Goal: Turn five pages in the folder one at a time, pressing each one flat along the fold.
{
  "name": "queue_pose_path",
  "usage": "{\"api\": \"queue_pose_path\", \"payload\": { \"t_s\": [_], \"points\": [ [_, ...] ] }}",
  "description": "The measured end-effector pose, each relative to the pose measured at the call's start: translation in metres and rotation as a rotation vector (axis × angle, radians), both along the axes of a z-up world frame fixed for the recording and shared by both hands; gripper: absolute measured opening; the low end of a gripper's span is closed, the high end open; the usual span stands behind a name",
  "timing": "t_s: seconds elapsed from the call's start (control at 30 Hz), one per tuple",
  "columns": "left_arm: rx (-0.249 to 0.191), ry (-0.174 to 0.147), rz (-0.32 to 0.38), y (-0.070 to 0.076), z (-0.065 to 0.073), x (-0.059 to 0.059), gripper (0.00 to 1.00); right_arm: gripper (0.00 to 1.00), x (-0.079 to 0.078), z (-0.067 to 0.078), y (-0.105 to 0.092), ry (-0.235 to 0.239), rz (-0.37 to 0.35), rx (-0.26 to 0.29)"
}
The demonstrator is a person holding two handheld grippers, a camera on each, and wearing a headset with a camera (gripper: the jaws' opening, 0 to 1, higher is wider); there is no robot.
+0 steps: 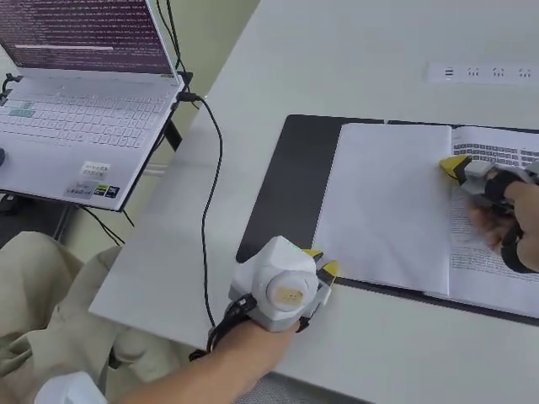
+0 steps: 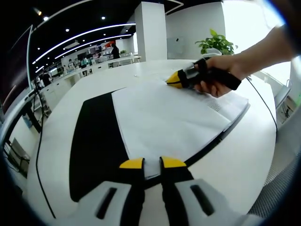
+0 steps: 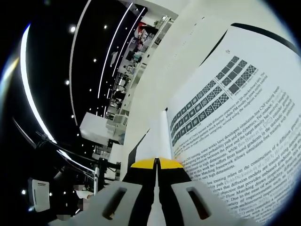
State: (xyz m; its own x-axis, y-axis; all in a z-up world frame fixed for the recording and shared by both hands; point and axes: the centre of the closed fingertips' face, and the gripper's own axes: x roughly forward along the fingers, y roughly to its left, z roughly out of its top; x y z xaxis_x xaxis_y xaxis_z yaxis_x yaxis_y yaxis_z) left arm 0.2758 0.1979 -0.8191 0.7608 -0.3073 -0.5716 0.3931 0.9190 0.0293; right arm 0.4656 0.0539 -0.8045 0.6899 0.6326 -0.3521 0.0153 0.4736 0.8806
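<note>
My right gripper [image 1: 456, 166], jaws shut, sits at the fold [image 1: 449, 252]; best drawn evenly along it. My left gripper [image 2: 151, 163], narrowly parted, rests at the folder [image 1: 290, 185] edge.

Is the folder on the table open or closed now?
Open: the folder lies spread, a blank page left of the printed page.

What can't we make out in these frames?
Head view: the folder is cut off on its right by the frame edge.
Head view: the right tongs are motion-blurred; text on the printed page is too small.
Left gripper view: the left tongs hide, with their own tips, whether they touch the blank page.
Right gripper view: the closed tips hide whether a sheet is pinched.
</note>
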Motion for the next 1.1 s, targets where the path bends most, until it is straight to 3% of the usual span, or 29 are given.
{"api": "queue_pose_path", "payload": {
  "t_s": [0.4, 0.53, 0.73, 0.93, 1.1],
  "points": [
    [-0.003, -0.01, 0.001, 0.0, 0.0, 0.0, 0.11, 0.0, 0.038, -0.002, -0.002, 0.0, -0.081, -0.001],
    [-0.004, -0.011, 0.003, 0.0, -0.001, 0.0, 0.11, 0.0, 0.052, -0.002, 0.0, -0.008, -0.083, -0.03],
    [-0.004, -0.011, 0.003, 0.0, 0.0, 0.0, 0.11, 0.0, 0.071, -0.004, -0.004, -0.001, -0.129, -0.01],
    [-0.005, -0.012, 0.003, 0.0, 0.0, 0.0, 0.11, 0.0, 0.08, -0.004, -0.007, 0.007, -0.183, 0.032],
    [-0.002, -0.013, 0.0, 0.0, 0.0, -0.001, 0.11, 0.0, 0.078, -0.002, -0.006, 0.013, -0.182, 0.044]
  ]
}}
